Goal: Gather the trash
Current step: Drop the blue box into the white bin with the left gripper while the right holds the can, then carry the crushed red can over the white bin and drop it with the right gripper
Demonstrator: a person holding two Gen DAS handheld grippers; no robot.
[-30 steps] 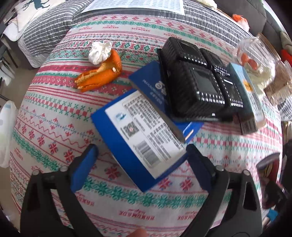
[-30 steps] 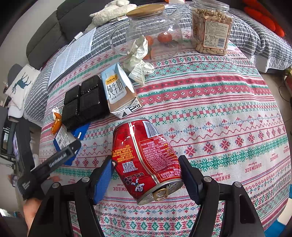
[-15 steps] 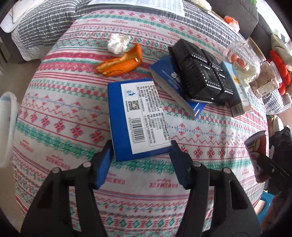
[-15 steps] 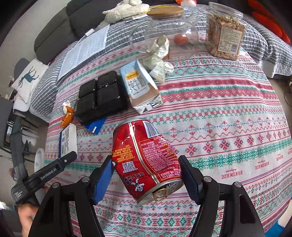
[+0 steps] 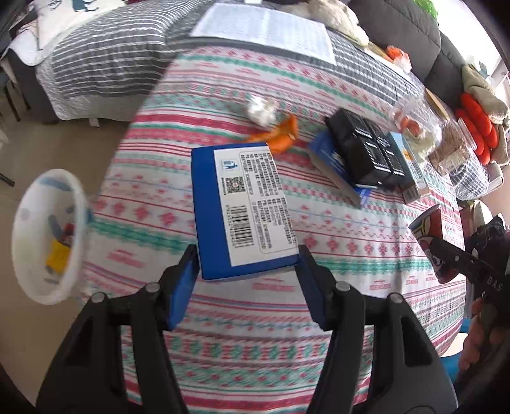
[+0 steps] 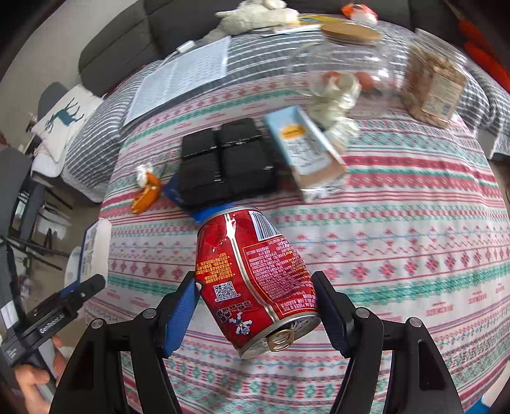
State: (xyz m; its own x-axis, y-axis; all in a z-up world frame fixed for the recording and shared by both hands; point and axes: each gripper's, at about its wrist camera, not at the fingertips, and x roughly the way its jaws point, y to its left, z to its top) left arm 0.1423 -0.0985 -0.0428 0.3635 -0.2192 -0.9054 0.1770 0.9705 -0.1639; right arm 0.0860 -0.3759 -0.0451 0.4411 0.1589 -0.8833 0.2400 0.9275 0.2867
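My left gripper (image 5: 247, 270) is shut on a blue box (image 5: 242, 210) with a white label and holds it above the table near its left edge. The box also shows in the right wrist view (image 6: 91, 248). My right gripper (image 6: 255, 305) is shut on a red drink can (image 6: 255, 280), tilted, above the table's front; the can shows in the left wrist view (image 5: 430, 242). A white trash bin (image 5: 47, 235) with scraps inside stands on the floor left of the table. On the table lie orange peel (image 5: 277, 137), a crumpled tissue (image 5: 261, 108) and a black tray (image 5: 363, 153).
A milk carton (image 6: 306, 153), crumpled paper (image 6: 334, 105), a glass jar (image 6: 344, 70) and a nut jar (image 6: 436, 86) stand at the table's back. A second blue box (image 5: 334, 165) lies under the black tray. A paper sheet (image 5: 264, 28) lies on the striped cloth.
My left gripper closed on the blue box, lifted it and carried it left toward the table edge; the bin has come into view. The right gripper has held the can throughout.
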